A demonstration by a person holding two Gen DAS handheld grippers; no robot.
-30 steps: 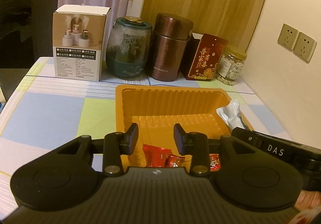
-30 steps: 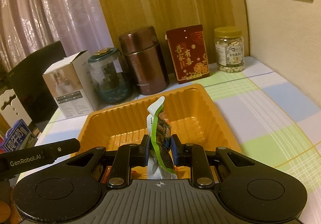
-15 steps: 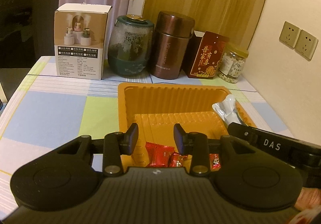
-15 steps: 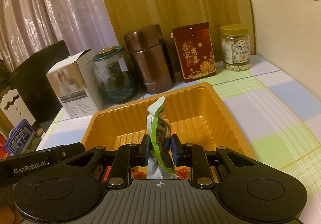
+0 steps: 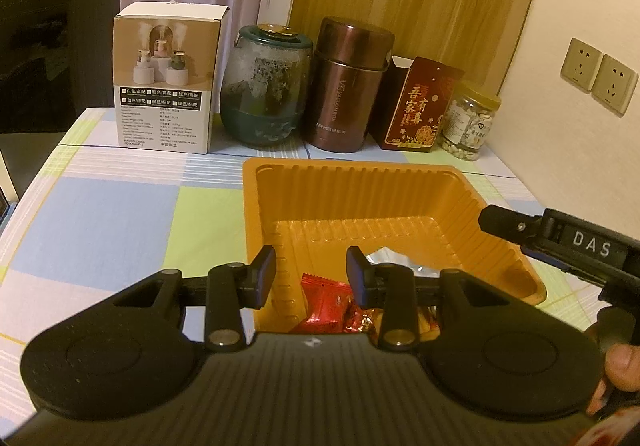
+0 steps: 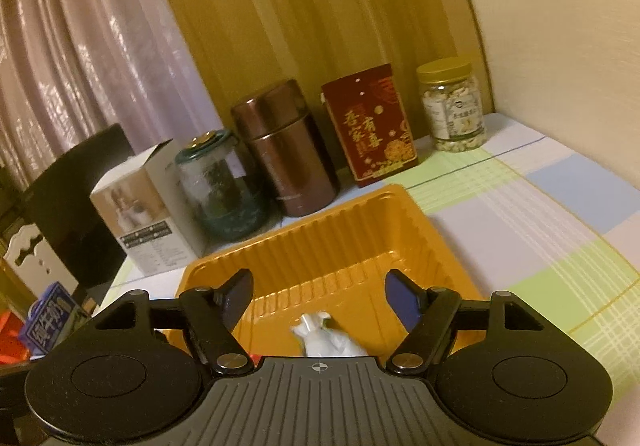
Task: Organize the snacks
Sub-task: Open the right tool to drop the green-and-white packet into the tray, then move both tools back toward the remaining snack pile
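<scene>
Orange plastic tray [image 6: 404, 206] sits mid-table with the silver-white packet [image 6: 326, 338] lying on its floor, near the front wall, just below the right gripper [image 6: 318, 300]. Right jaws have just been opening; they stand wide and the pads touch nothing, so the packet reads as released. The same packet shows as a crinkled silver corner [image 5: 390, 258] behind the left gripper's right finger.

Left gripper [image 5: 311, 274]: jaws partly apart, nothing between the pads. It hangs over the tray's near-left corner, above the red candy wrappers [image 5: 328, 306] that lie in the tray.

Step in hand, as I judge it: clearing the right gripper from the tray after the drop.
- Lift straight up and back; keep the open fingers off the packet's twisted top so it doesn't snag.
- Stay clear of the tray's right wall; the tray looks thin and light and would likely slide if nudged.
- Left gripper is near the right one; move one at a time.

Packet look: foil or film, shiny and crumpled, pinched top end pointing to the far wall, lower part hidden under the gripper body. Cannot tell whether it lies flat or leans on the candies.

Back row (white box [image 5: 168, 82], glass jar [image 5: 264, 90], brown canister [image 5: 346, 86], red box [image 5: 420, 106], nut jar [image 5: 466, 122]) stands apart from the tray, untouched.
</scene>
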